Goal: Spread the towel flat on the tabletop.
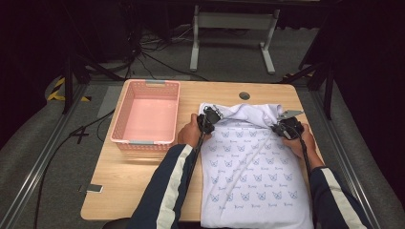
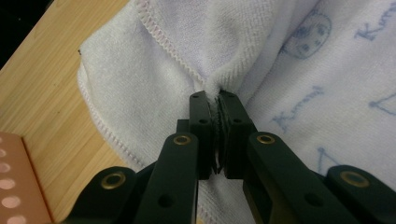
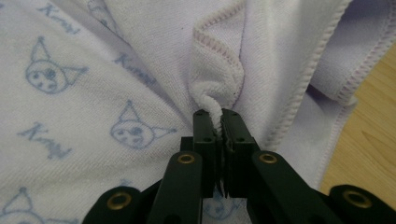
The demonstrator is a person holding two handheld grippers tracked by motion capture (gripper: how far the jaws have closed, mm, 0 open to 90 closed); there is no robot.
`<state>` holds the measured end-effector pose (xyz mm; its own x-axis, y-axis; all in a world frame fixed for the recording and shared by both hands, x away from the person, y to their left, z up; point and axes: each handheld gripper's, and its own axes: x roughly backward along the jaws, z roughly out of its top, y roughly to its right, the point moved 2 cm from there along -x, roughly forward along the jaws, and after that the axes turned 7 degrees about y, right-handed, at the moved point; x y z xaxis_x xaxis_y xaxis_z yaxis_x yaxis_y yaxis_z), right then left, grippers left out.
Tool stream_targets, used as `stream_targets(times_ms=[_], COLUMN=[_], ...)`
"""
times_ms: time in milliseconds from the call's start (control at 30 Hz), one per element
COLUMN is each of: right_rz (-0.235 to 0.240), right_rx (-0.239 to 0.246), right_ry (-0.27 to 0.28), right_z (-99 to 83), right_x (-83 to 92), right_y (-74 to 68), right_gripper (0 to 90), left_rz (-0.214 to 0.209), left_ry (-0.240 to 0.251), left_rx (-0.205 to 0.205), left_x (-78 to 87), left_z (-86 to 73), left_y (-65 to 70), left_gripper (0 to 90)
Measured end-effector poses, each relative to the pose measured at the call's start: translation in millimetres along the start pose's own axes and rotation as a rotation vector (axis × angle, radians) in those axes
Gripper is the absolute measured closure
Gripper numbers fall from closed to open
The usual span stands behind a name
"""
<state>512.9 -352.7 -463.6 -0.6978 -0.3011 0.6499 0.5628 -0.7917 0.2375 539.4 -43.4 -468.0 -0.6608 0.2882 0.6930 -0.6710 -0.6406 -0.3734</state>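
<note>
My left claw [image 1: 208, 118] and right claw [image 1: 286, 126] are each pinched onto a folded-over edge of the printed towel [image 1: 253, 176] lying on the surface [image 1: 129, 186], and such thin bunched bites could slip if I pull unevenly.

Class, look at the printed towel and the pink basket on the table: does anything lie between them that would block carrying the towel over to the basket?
Nothing visible does. Bare table separates the towel from the pink basket, which looks empty. The left gripper and right gripper already pinch it.
</note>
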Motion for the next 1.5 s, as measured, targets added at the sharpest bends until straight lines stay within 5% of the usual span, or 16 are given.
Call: stream_targets(times_ms=[133, 233, 400, 500, 533, 600, 767, 867, 967, 1100, 1200, 1300, 1500], right_rz=[0.023, 0.067, 0.141, 0.209, 0.232, 0.251, 0.379, 0.459, 0.51, 0.53, 0.513, 0.499, 0.409], right_rx=[-0.03, -0.064, -0.063, -0.02, -0.007, 0.01, 0.098, 0.153, 0.159, 0.179, 0.198, 0.166, 0.129], right_ry=[0.008, 0.085, 0.221, 0.272, 0.281, 0.296, 0.289, 0.229, 0.182, 0.065, -0.021, -0.006, 0.015], right_z=[2.9, 4.7, 11.5, 8.2, 6.1, 1.6, -29.4, -55.8, -75.7, -100.3, -109.8, -108.3, -97.7], right_x=[-1.1, 15.8, 69.3, 104.0, 112.3, 125.6, 166.6, 181.0, 183.1, 169.3, 154.4, 150.5, 133.1], right_y=[2.2, 4.9, 8.8, 0.8, -1.8, -6.1, -27.7, -42.0, -49.2, -61.0, -67.8, -63.5, -54.9], right_gripper=[85.6, 85.7, 85.7, 85.5, 85.5, 85.5, 85.5, 85.3, 85.2, 85.1, 85.1, 85.1, 85.3], left_rz=[-0.005, -0.005, -0.087, -0.151, -0.207, -0.234, -0.398, -0.485, -0.531, -0.529, -0.503, -0.453, -0.338], left_ry=[0.039, 0.124, 0.289, 0.368, 0.392, 0.421, 0.429, 0.382, 0.3, 0.209, 0.184, 0.182, 0.184], left_rx=[0.026, 0.018, 0.025, 0.011, 0.007, 0.002, -0.027, -0.044, -0.064, -0.077, -0.102, -0.118, -0.069], left_x=[9.0, 41.7, 103.6, 133.7, 145.0, 155.0, 176.6, 178.2, 170.8, 157.3, 150.3, 142.2, 118.1], left_z=[4.9, 13.8, 14.9, 3.8, -3.8, -12.7, -55.8, -85.6, -105.3, -120.0, -121.1, -115.2, -100.8], left_y=[1.1, 0.5, -3.3, 4.5, 11.4, 19.3, 54.2, 74.3, 86.8, 93.8, 93.0, 86.3, 70.1], left_gripper=[85.3, 85.2, 85.1, 85.0, 84.9, 84.9, 84.7, 84.7, 84.7, 84.7, 84.9, 85.2, 85.2])
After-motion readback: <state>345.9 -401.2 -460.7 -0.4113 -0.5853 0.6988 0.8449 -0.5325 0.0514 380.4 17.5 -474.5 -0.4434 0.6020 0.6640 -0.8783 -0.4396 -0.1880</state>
